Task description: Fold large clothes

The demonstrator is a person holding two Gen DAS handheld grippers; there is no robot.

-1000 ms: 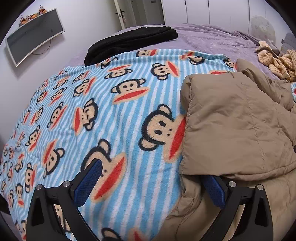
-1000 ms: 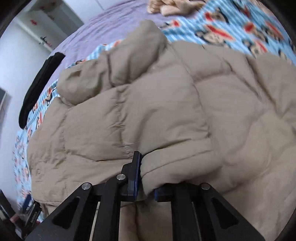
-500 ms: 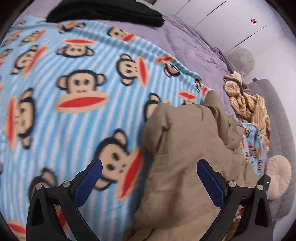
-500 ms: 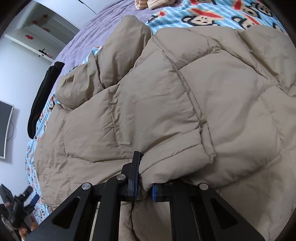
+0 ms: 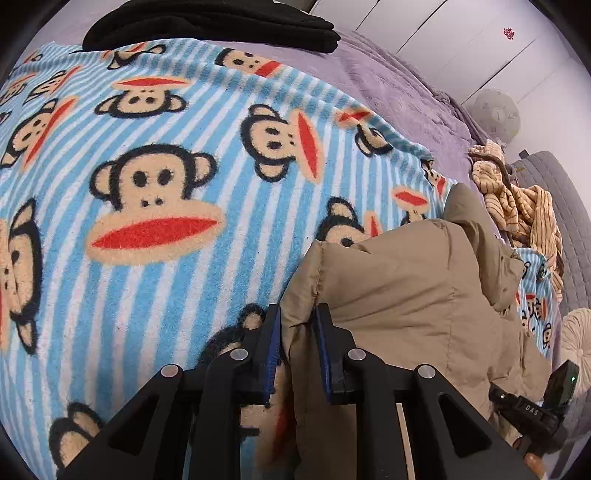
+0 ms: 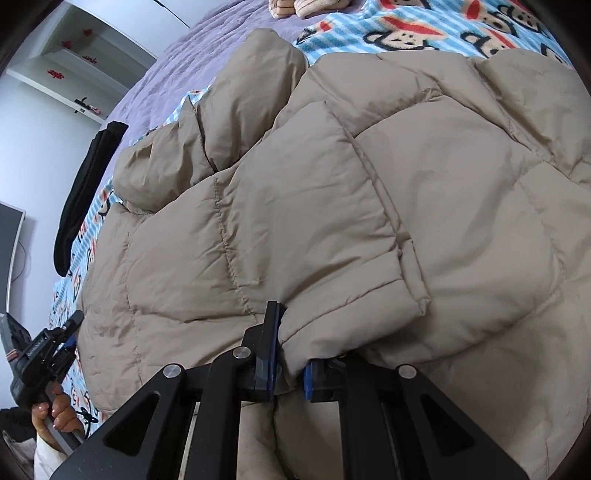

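Observation:
A large tan puffer jacket (image 6: 332, 206) lies spread on a blue striped monkey-print blanket (image 5: 155, 229). It also shows in the left wrist view (image 5: 399, 295), at lower right. My left gripper (image 5: 297, 350) is shut on the jacket's near left edge, with fabric pinched between its blue pads. My right gripper (image 6: 290, 365) is shut on a folded-over sleeve cuff at the jacket's near edge. The left gripper also shows in the right wrist view (image 6: 62, 339) at far left, held in a hand.
A folded black garment (image 5: 221, 22) lies at the blanket's far edge on the purple bedspread (image 5: 399, 96). A striped yellow garment (image 5: 517, 206) is heaped at the right. A round cushion (image 5: 576, 347) is at far right. A wall monitor (image 6: 9, 251) is left.
My left gripper was open above the blanket; it has moved onto the jacket's left edge and shut on it. My right gripper has kept its hold on the cuff.

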